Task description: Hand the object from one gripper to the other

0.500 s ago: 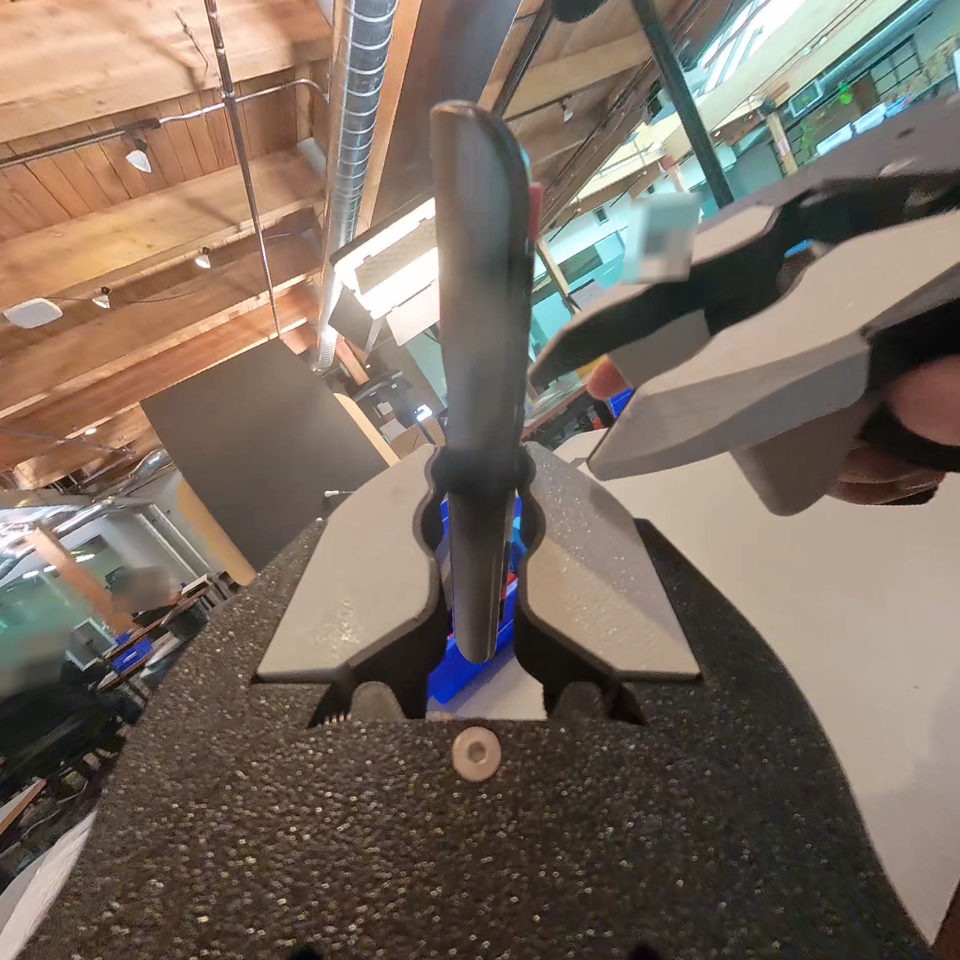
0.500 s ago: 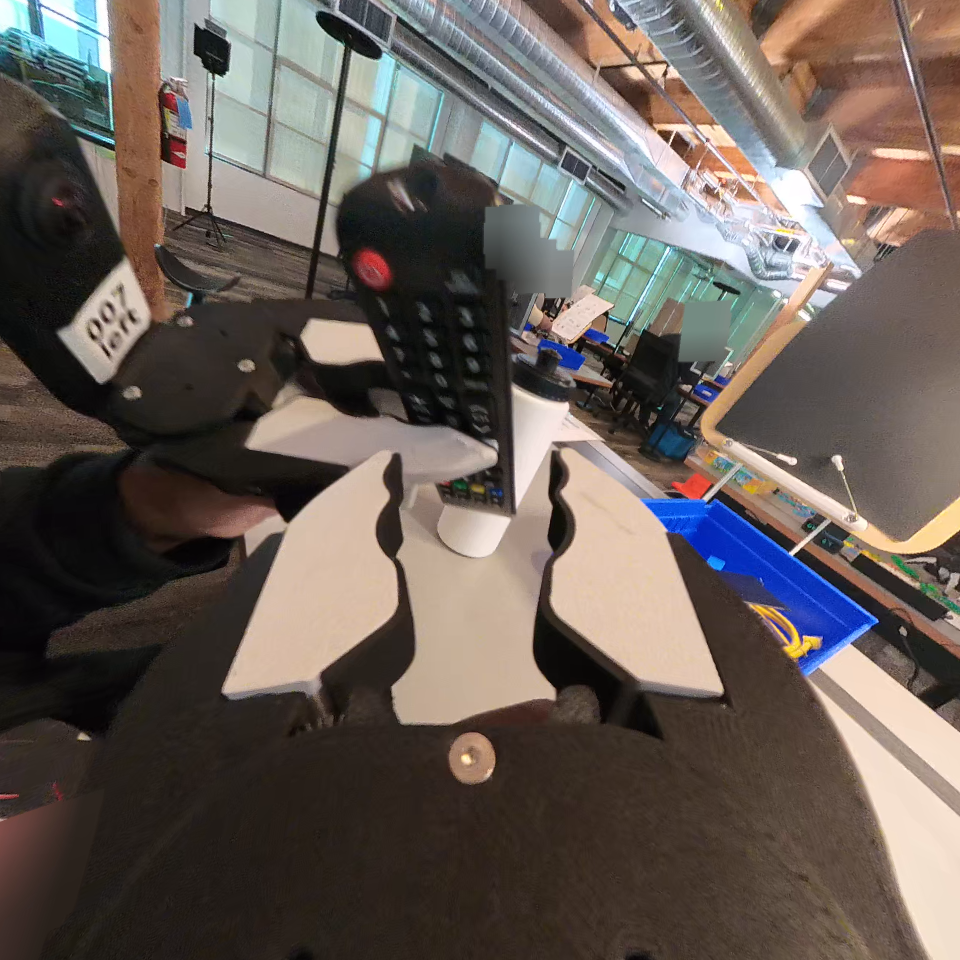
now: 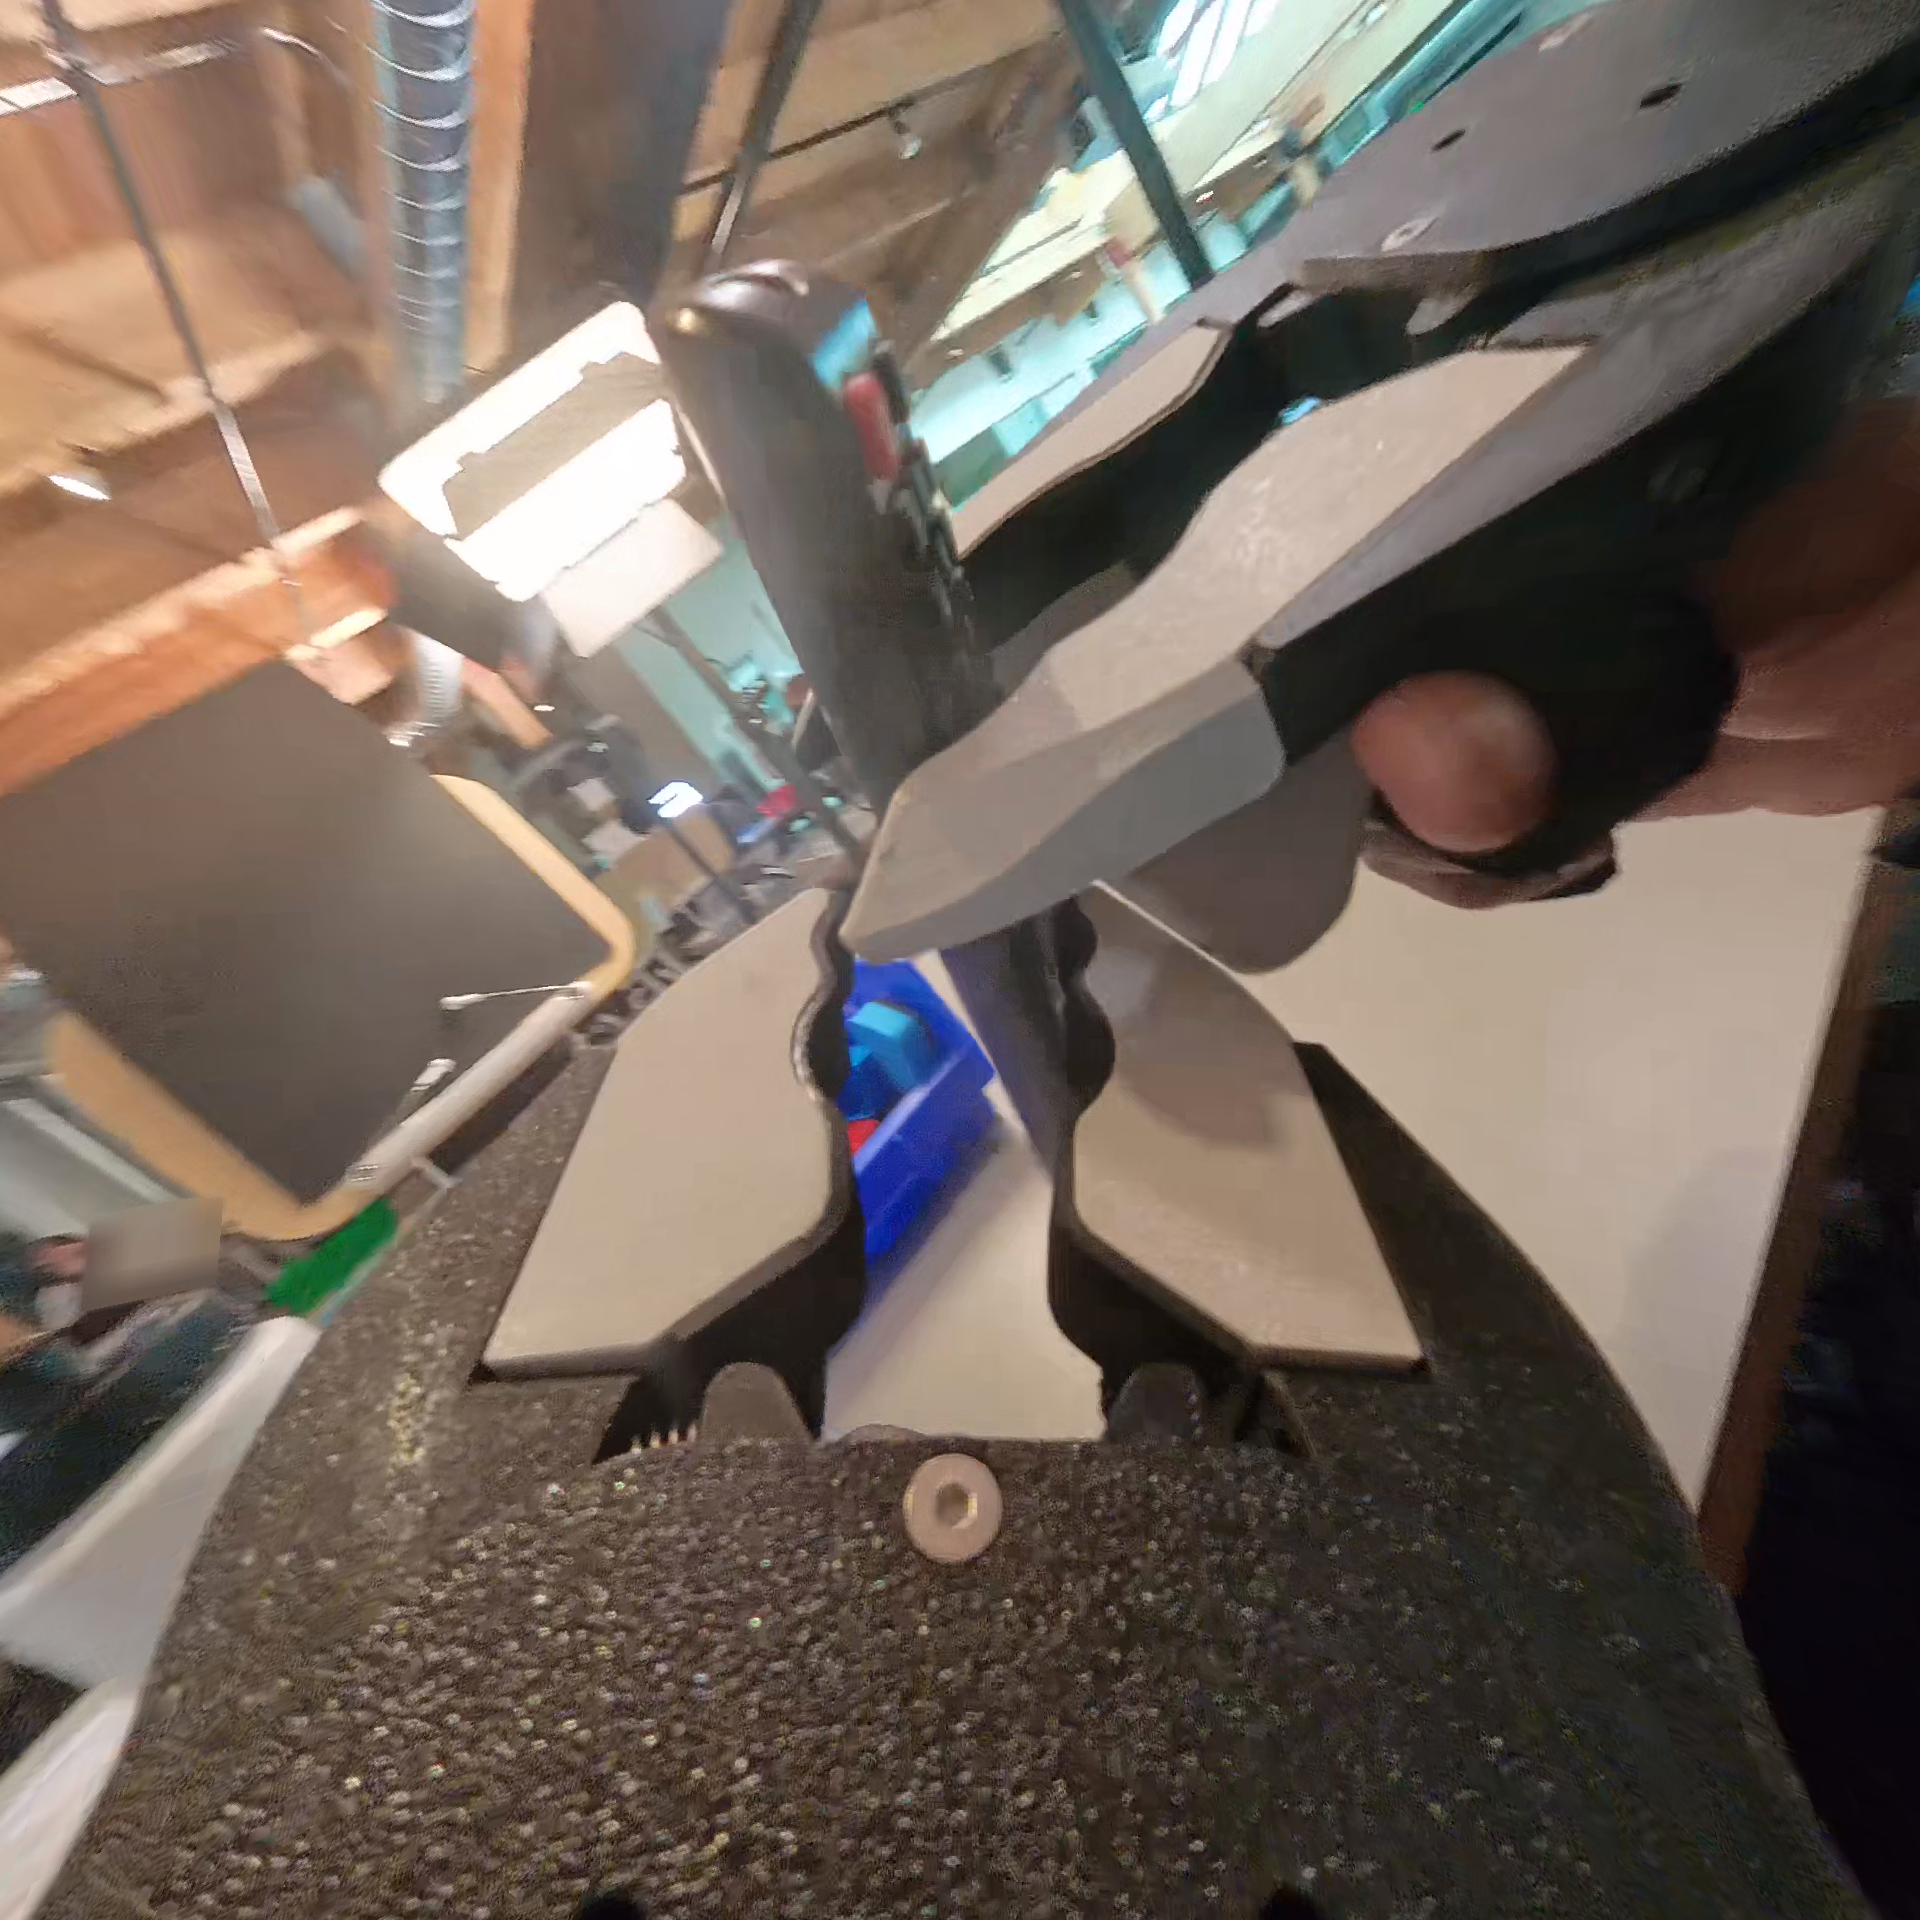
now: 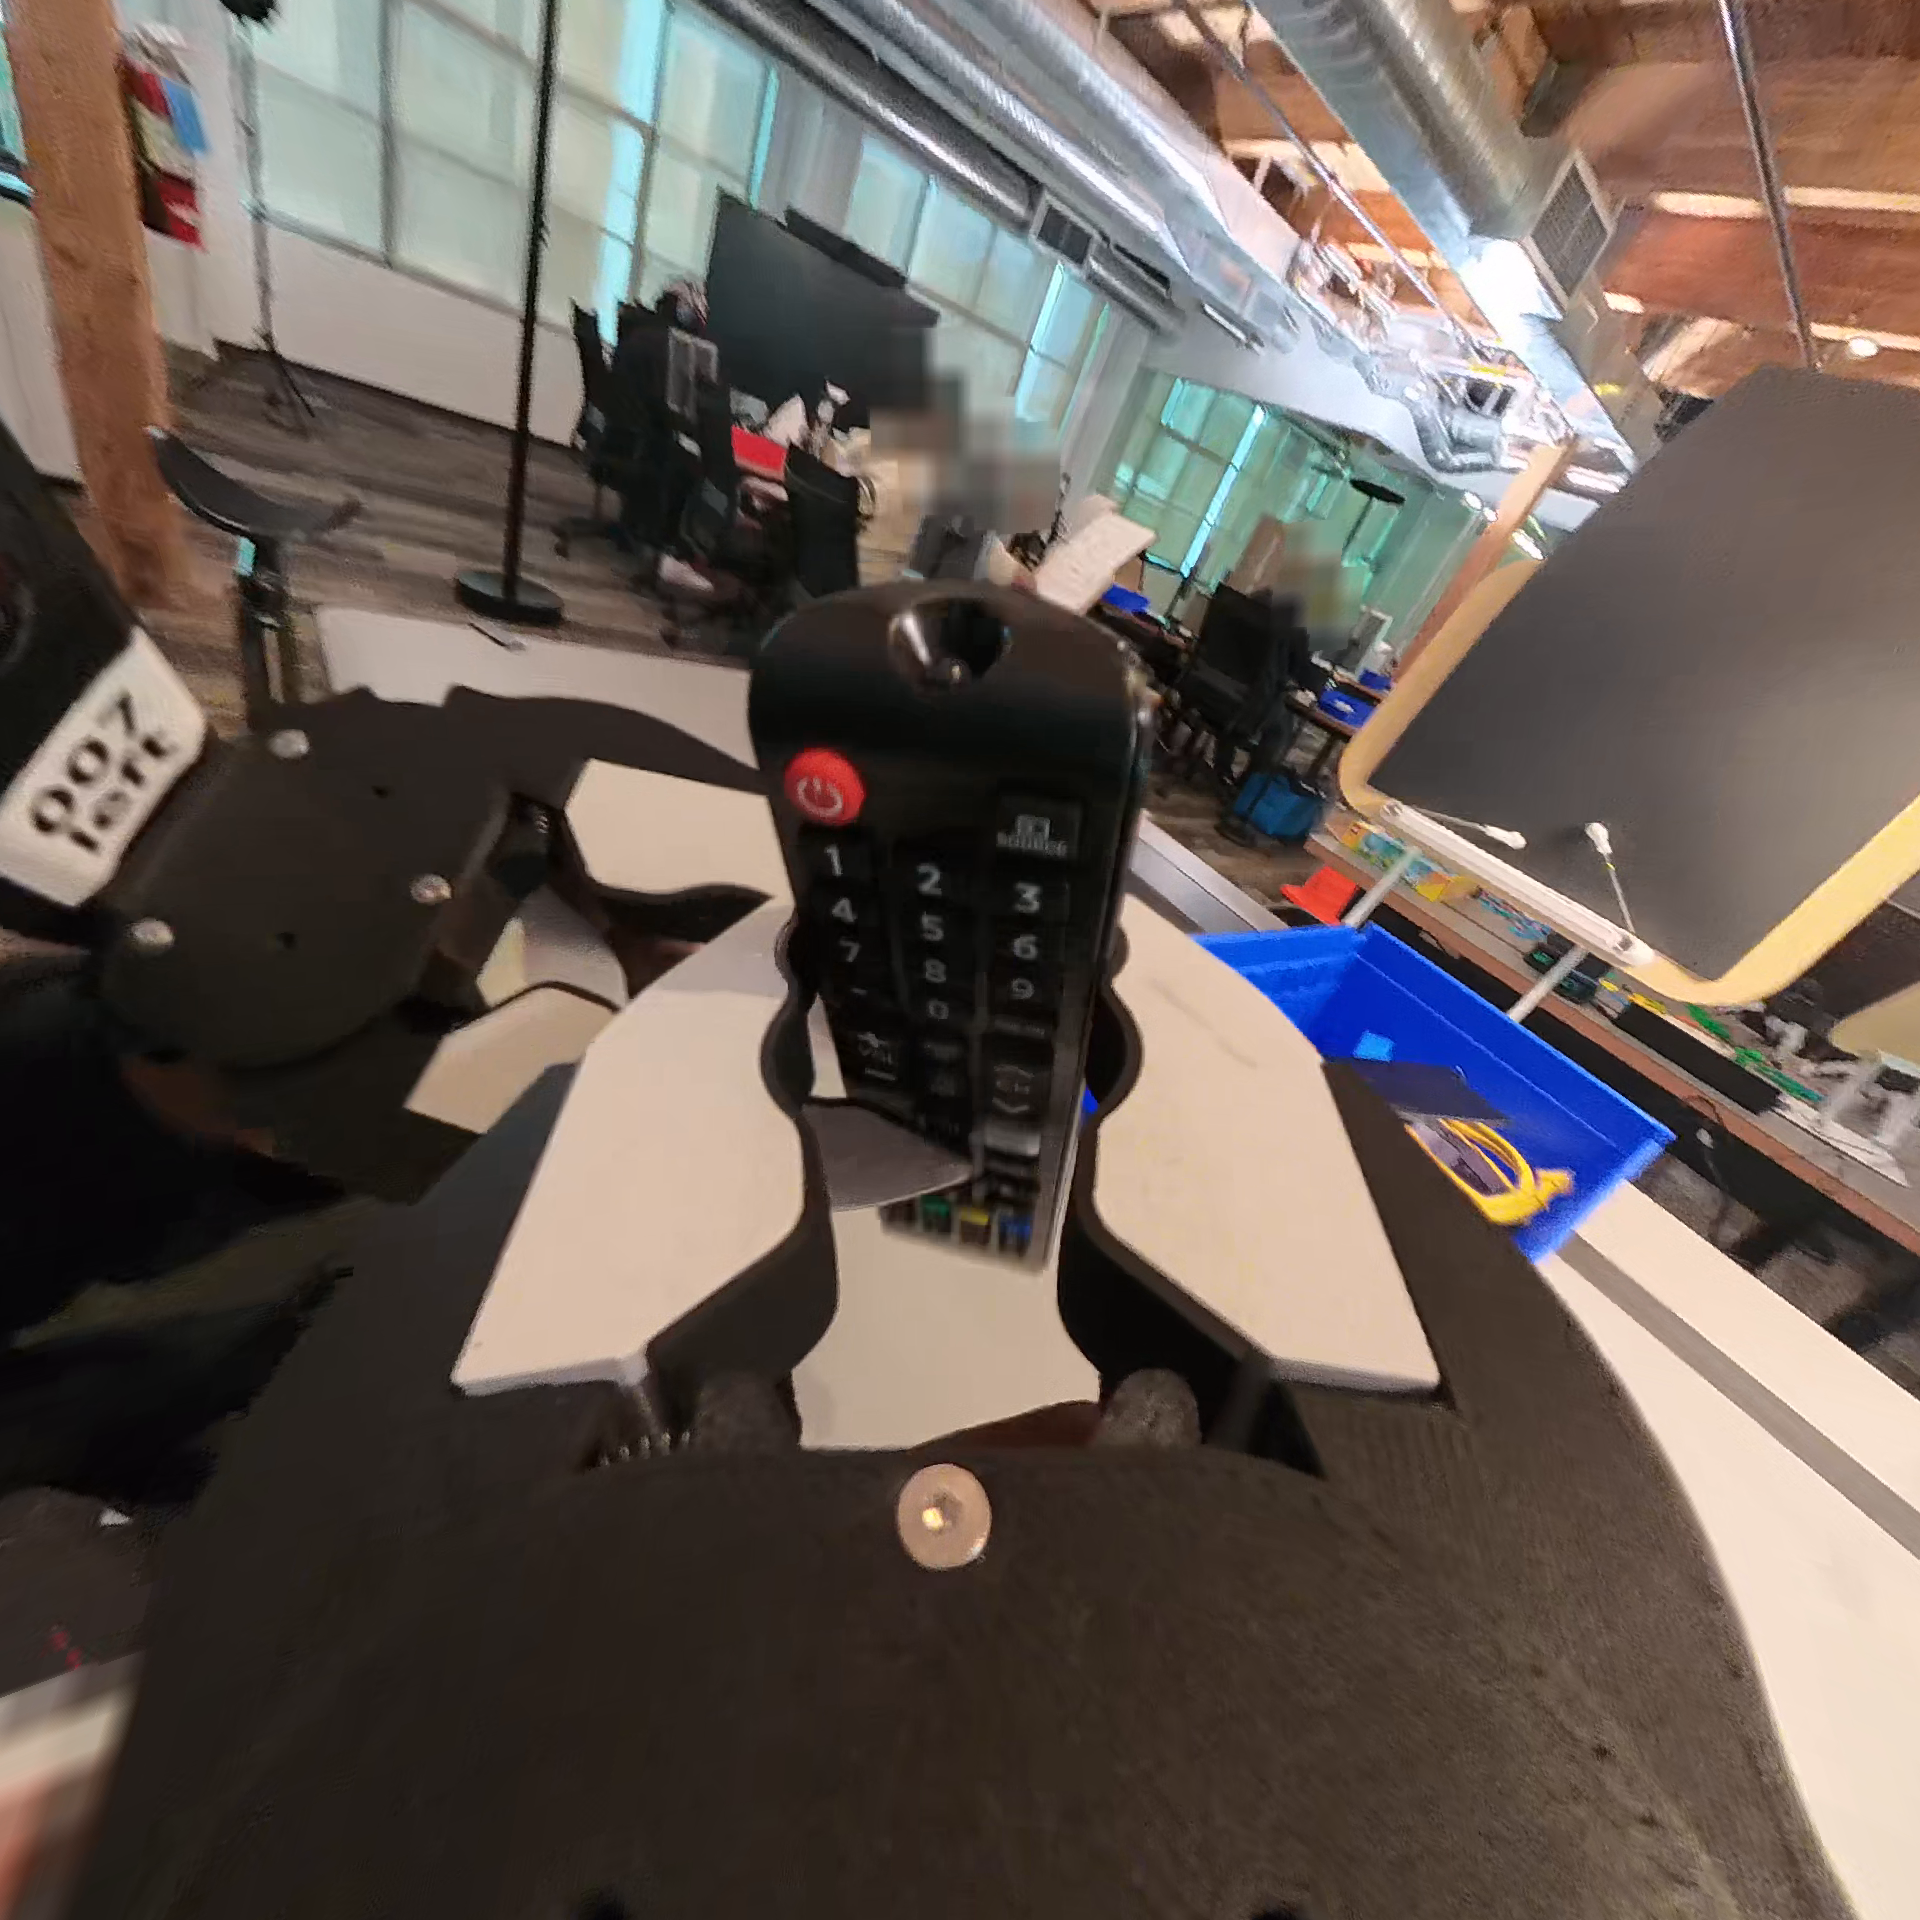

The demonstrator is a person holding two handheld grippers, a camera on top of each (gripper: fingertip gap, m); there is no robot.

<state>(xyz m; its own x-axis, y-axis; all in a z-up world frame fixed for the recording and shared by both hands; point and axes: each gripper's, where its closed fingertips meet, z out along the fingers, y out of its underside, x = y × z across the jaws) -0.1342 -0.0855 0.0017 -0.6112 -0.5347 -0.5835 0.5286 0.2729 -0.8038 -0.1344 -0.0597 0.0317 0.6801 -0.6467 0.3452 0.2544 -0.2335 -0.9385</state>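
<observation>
Since half a second ago your right gripper (image 4: 951, 1023) has closed in from hovering beside the black remote control (image 4: 940, 935) and now clamps both of its long edges between its fingers, the buttons and red power key facing its camera. Your left gripper (image 3: 951, 940) has spread apart; in its own view a gap shows between its left finger (image 3: 707, 1132) and the remote's (image 3: 831, 540) back, so it no longer clamps it. You hold the remote upright in the air above the white table (image 4: 1714, 1475), with a blue bin (image 4: 1455, 1049) behind to the right
</observation>
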